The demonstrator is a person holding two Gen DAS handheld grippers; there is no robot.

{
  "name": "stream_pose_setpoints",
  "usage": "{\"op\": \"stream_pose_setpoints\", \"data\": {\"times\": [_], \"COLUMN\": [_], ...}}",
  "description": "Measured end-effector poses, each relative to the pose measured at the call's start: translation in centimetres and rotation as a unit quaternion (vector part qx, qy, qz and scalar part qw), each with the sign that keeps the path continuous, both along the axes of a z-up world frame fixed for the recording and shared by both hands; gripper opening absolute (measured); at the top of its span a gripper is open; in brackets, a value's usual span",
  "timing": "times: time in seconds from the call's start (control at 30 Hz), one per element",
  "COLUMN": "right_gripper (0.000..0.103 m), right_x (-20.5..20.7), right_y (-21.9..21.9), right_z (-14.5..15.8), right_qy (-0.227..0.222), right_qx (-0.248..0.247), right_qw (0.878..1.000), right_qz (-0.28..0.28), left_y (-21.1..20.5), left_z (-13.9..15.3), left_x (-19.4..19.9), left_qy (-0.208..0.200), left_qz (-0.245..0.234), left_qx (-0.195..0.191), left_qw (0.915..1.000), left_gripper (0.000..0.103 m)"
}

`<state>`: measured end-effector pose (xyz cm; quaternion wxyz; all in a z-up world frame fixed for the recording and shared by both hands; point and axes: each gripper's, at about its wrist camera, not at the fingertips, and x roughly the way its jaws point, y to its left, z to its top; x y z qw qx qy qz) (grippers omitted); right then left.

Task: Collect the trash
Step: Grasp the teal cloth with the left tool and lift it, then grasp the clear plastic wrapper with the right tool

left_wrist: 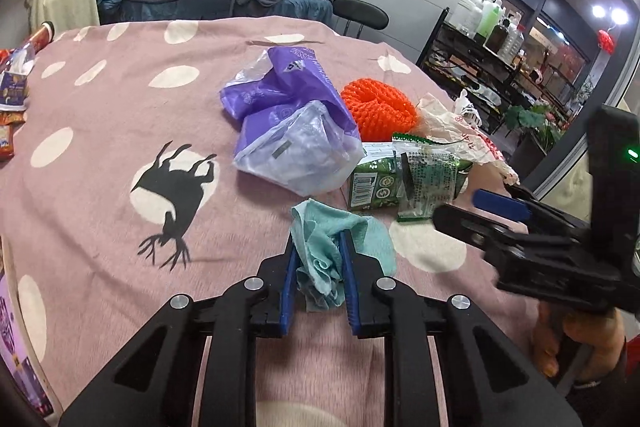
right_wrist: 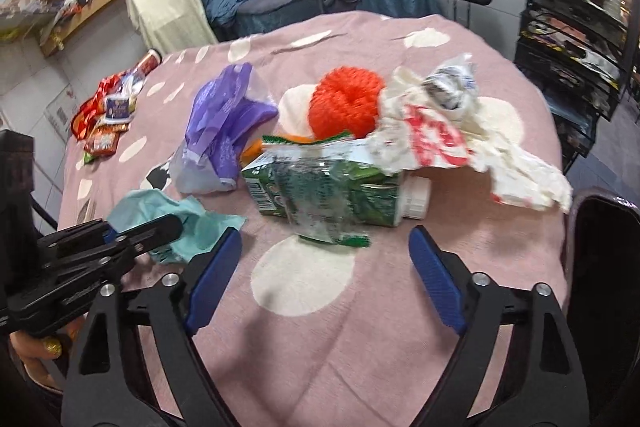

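Teal cloth [left_wrist: 320,259], crumpled, lying at the near edge of the litter pile and being pinched between the blue jaws of the left gripper [left_wrist: 319,247]. Judging by that grip, first pickup of the trash collection being in hand; next move calling for a clean lift clear of the pink covering. Right gripper [right_wrist: 325,239] hovering just short of the green carton [right_wrist: 340,195] and its clear green wrapper [right_wrist: 320,203], jaws standing spread, pinching nothing. Lying beyond: purple plastic bag [left_wrist: 280,103], orange mesh ball [left_wrist: 380,107], crumpled white-and-red paper [right_wrist: 432,143]. Bench [left_wrist: 100,131] wearing a pink blanket with cream spots and a black deer print. Standing behind: draped couch, black stool, wire rack of bottles, wooden wall shelves.
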<state>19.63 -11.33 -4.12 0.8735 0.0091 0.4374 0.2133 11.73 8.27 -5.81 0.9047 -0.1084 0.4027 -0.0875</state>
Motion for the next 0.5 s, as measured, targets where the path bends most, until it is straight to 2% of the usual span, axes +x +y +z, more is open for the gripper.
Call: {"op": "stream_pose_setpoints", "data": {"times": [0.23, 0.27, 0.3, 0.33, 0.5], "right_gripper": [0.07, 0.061, 0.042, 0.034, 0.021], "right_x": [2.1, 2.4, 2.5, 2.6, 1.7], "right_y": [2.2, 2.4, 2.4, 2.4, 2.3], "right_z": [-1.7, -2.1, -2.4, -2.7, -2.3], "right_qy": [0.04, 0.047, 0.056, 0.062, 0.043], "right_qx": [-0.024, -0.027, -0.026, -0.023, -0.012], "right_qw": [0.999, 0.998, 0.998, 0.998, 0.998], "right_qz": [0.019, 0.02, 0.02, 0.023, 0.035], "left_y": [-0.1, -0.1, 0.0, 0.0, -0.2], "left_z": [-0.4, -0.4, -0.4, -0.4, -0.3], "left_x": [-0.2, -0.2, -0.2, -0.2, -0.4], "left_qy": [0.003, 0.003, 0.002, 0.002, 0.001], "left_qz": [0.003, 0.003, 0.002, 0.002, 0.001], "left_qx": [0.009, 0.01, 0.01, 0.01, 0.011], "left_qw": [1.0, 0.9999, 0.9999, 0.9999, 0.9999], "left_gripper": [0.02, 0.02, 0.02, 0.02, 0.02]}}
